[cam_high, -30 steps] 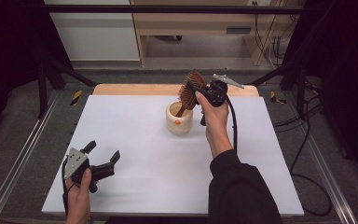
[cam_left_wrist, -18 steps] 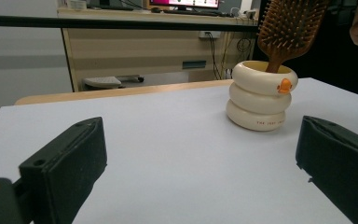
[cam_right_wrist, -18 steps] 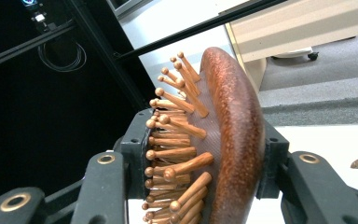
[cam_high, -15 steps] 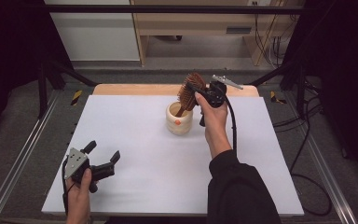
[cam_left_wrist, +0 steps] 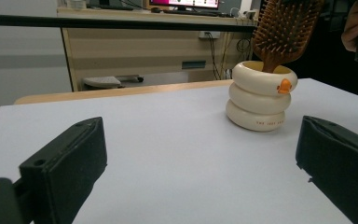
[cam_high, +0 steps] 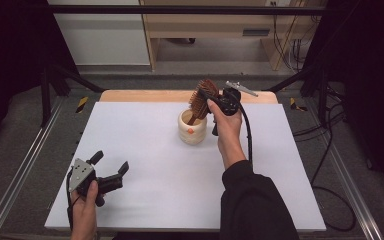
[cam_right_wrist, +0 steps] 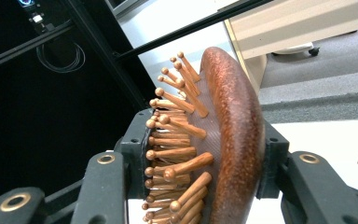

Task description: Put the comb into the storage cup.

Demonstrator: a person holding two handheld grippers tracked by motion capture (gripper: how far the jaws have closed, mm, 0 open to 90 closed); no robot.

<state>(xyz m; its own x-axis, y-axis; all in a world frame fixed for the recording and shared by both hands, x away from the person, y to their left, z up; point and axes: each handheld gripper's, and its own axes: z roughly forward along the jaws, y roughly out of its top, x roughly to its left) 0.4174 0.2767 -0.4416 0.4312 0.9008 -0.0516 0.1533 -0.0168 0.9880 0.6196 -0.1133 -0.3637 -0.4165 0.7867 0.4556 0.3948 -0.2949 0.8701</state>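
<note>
Wooden hairbrush (cam_high: 203, 98) clamped at its head by right gripper (cam_high: 219, 102), handle set in cream ringed cup (cam_high: 192, 128). Left gripper (cam_high: 111, 172) held open, idle. Cup could be tipped if brush is levered sideways

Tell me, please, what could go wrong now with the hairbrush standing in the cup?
The right gripper clamps the hairbrush by its head, one jaw on the pins, so it may slip. The handle sits inside the cream cup; a slanted pull could tip the cup. The left gripper rests open, far away, not steadying it.
</note>
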